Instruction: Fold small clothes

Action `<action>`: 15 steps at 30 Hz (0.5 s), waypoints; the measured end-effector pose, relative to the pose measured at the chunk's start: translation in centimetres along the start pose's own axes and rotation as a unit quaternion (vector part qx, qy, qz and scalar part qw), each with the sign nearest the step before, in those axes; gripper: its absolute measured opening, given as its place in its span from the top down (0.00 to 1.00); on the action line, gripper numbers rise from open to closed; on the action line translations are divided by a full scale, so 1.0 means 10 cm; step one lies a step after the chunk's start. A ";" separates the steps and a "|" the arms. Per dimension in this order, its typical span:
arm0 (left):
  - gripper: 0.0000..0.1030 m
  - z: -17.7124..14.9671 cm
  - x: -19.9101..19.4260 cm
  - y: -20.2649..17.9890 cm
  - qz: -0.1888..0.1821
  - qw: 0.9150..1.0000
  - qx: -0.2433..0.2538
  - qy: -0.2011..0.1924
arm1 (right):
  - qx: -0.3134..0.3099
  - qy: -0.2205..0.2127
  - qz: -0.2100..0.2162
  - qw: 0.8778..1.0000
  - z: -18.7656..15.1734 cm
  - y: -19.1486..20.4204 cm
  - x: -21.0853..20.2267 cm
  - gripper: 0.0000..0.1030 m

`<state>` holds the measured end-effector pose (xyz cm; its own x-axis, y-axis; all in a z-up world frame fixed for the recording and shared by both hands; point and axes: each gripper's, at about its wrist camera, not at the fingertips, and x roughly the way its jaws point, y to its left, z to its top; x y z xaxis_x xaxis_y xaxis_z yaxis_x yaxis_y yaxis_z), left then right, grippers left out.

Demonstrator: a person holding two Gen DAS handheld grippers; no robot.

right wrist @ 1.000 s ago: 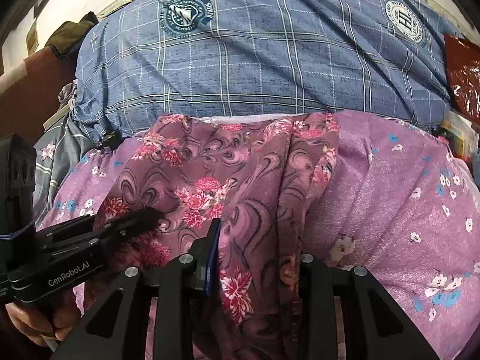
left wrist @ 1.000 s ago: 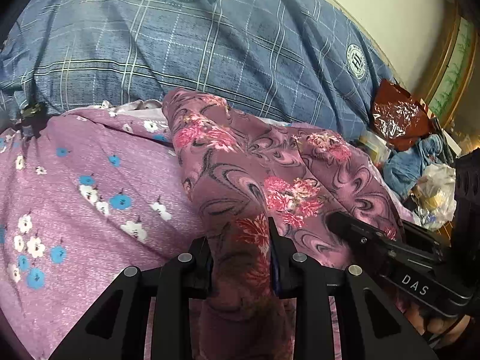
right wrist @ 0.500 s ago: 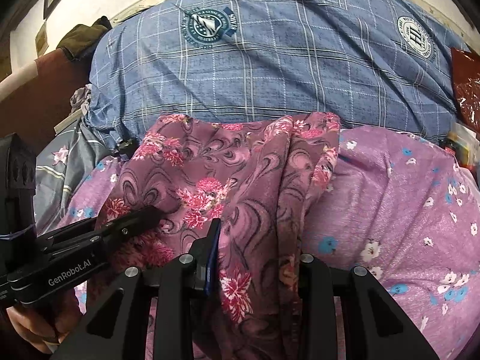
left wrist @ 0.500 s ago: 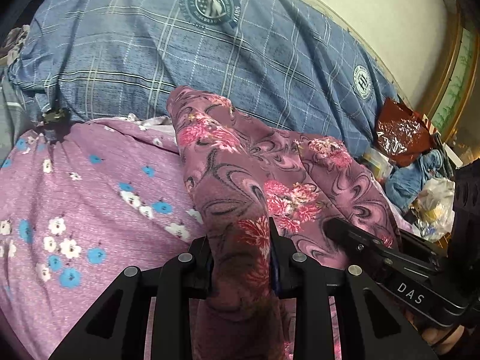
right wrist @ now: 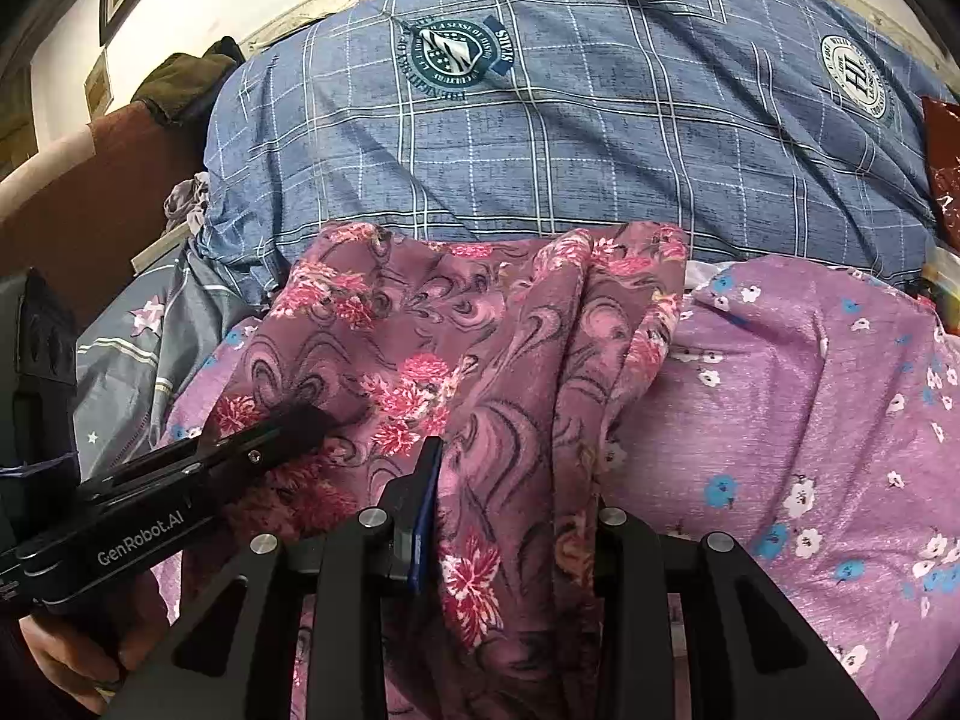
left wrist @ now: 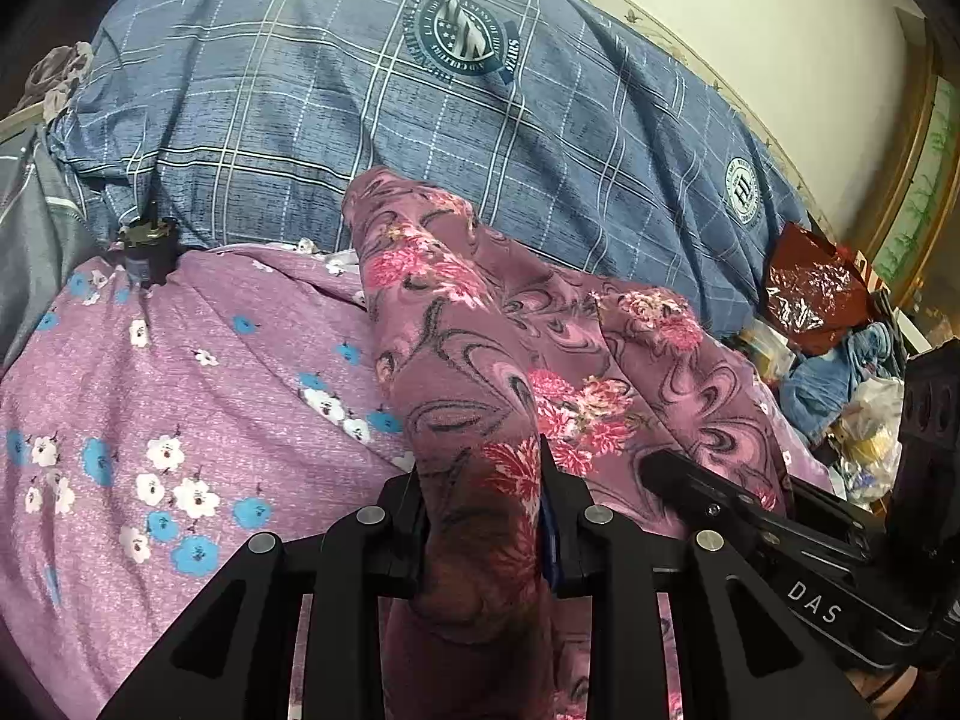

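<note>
Shifted since earlier: both grippers, blue plaid pillow (left wrist: pixel 372 120) fuller in view. One floral garment (left wrist: pixel 480 372), clamped by left gripper (left wrist: pixel 483 516) and right gripper (right wrist: pixel 510 516), extending toward 12 o'clock.

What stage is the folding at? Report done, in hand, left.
Done: the floral garment looks doubled lengthwise into a long band. In hand: the left gripper and right gripper each pinch its near end, far end resting by the blue plaid bedding. Left: probably carrying the near end over and laying it flat.
</note>
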<state>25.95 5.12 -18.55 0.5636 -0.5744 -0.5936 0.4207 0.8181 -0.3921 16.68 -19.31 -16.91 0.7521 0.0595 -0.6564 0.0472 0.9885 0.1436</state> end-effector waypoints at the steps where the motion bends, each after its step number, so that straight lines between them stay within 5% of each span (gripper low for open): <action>1: 0.75 -0.01 -0.01 0.00 0.001 1.000 -0.002 -0.001 | 0.001 0.000 0.002 1.000 0.00 0.01 0.00 0.70; 15: 0.75 -0.01 -0.11 0.13 0.025 1.000 -0.019 -0.001 | 0.005 0.013 0.021 1.000 -0.03 0.20 0.18 0.70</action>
<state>25.85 6.82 -18.49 0.5850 -0.5332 -0.6111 0.3648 0.8460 -0.3889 17.95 -17.15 -18.05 0.7361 0.1054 -0.6686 0.0215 0.9837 0.1788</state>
